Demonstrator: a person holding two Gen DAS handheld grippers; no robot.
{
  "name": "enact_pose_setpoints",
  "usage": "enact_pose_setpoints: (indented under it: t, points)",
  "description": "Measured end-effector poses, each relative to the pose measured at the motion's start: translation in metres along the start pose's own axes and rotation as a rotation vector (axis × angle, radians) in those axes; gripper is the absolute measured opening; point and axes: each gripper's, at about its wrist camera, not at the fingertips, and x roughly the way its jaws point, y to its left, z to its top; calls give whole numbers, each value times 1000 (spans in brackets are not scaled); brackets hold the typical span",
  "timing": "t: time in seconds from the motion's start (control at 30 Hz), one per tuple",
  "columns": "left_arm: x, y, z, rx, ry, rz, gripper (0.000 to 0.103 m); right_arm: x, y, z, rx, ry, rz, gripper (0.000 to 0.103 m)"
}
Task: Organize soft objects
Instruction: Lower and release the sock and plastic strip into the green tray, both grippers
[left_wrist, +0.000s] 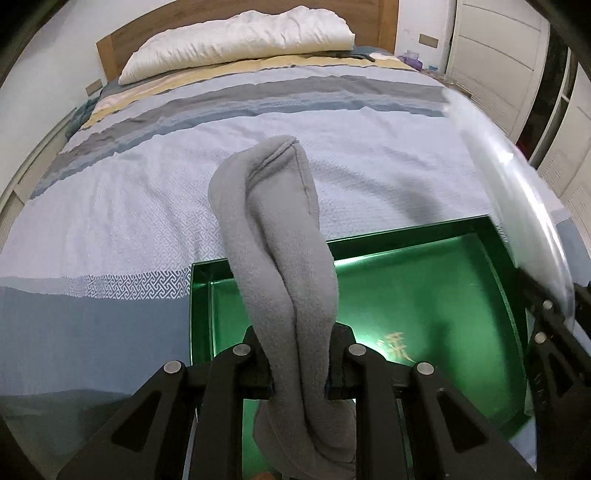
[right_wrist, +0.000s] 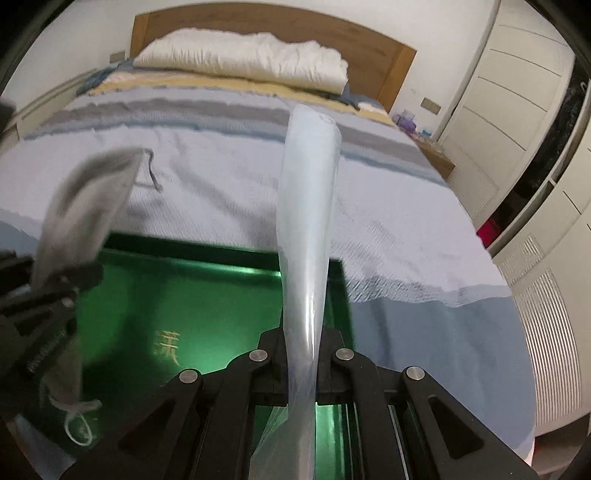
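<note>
Left gripper (left_wrist: 299, 384) clamps a grey cloth (left_wrist: 275, 236); right gripper (right_wrist: 301, 373) clamps a clear plastic bag (right_wrist: 308, 206), both above the green tray (left_wrist: 424, 240). The cloth's upper end droops toward 11 o'clock, beyond the tray's far rim, so on release it would likely drape over the edge onto the bedspread (left_wrist: 147, 192).

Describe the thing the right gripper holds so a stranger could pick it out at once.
Start at the bed, then the green tray at its foot. Above the tray's right side, the right gripper pinches a translucent plastic-wrapped packet; it is pale blue and glossy, unlike the matte grey cloth beside it.
</note>
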Motion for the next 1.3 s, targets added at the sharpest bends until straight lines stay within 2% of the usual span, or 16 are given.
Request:
enact_pose_setpoints:
  t: [0.13,0.2,0.33,0.47,0.5,0.57,0.63,0.67,0.7,0.83,0.93,1.03,1.17,1.3]
  points:
    - [6,-3,-6,28,-5,8,17,23,13,-4,-7,26,6,7]
    - [10,-4,-10,32,3,17,18,36,19,5,-11,35,7,7]
    - [14,-7,-17,35,18,24,20,36,20,0,-4,46,7,8]
    - [14,-7,-21,30,22,18,30,44,17,-4,3,47,1,12]
    - [13,-7,-22,32,16,22,37,46,17,-5,8,46,1,14]
    - [12,-7,-22,30,9,13,42,45,18,-5,18,45,-4,31]
    - [12,-7,-22,32,7,24,45,42,20,-7,18,39,-1,33]
    - [11,-8,-23,31,1,31,52,42,20,-7,18,38,-4,33]
    - [11,-7,-23,29,-1,29,53,41,19,-8,20,37,-3,33]
    - [8,-9,-24,32,-13,48,53,38,17,-10,28,31,-6,36]
    - [4,-8,-24,27,-34,65,54,35,16,-10,30,23,-12,43]
    - [0,-5,-23,14,-46,66,57,30,14,-10,37,10,-14,46]
    - [-9,-5,-22,16,-86,82,57,23,13,-11,51,-8,-11,53]
    - [-21,-7,-23,22,-128,96,62,12,13,-12,61,-27,-17,57]
